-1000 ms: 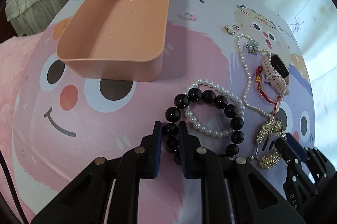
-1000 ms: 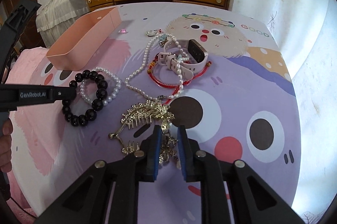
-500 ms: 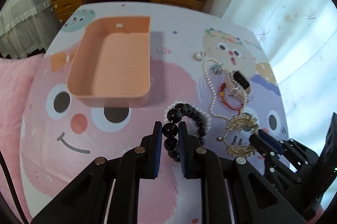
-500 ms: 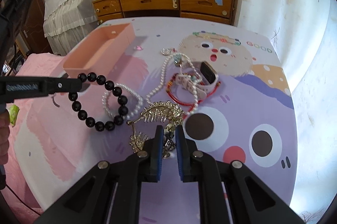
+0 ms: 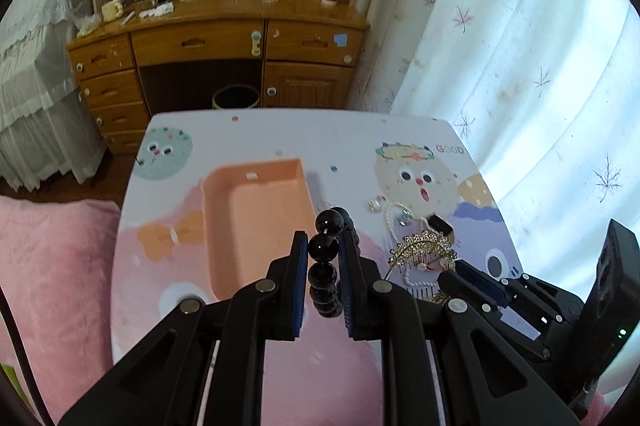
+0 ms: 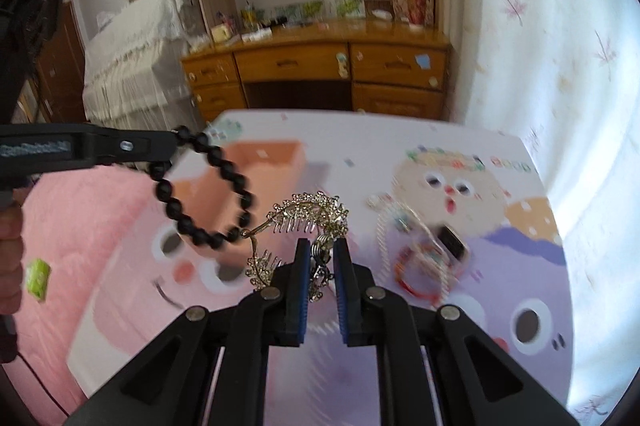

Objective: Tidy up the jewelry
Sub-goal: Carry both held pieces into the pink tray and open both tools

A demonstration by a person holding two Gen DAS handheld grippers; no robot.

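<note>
Dangling from the left gripper [image 5: 323, 250], the black bead bracelet [image 5: 325, 268] hangs in the air above the table, one of its beads pinched between the blue pads with the jaws nearly closed; in the right wrist view the whole loop [image 6: 204, 189] droops from the tips of that gripper [image 6: 170, 142], in front of the peach tray. The right gripper [image 6: 321, 260] has its jaws almost together on the gold hair comb [image 6: 306, 220], whose toothed, jewelled arc stands up above the pads and clear of the table. Behind both lifted pieces lies the peach tray [image 5: 256, 181], open and shallow, on the cartoon-printed tabletop [image 5: 280, 133]. To its right, on the table, remain a pearl necklace [image 6: 382, 226], a red cord bracelet [image 6: 416, 276], a pale-strapped watch with a dark face [image 6: 452, 242] and a small ring-like piece [image 5: 375, 205], all close together, though blur hides how they overlap. A pink blanket [image 5: 48, 266] lies left of the table. Beyond stand a wooden desk with drawers [image 5: 216, 41] and a white curtain [image 5: 520, 65] printed with leaves.
</note>
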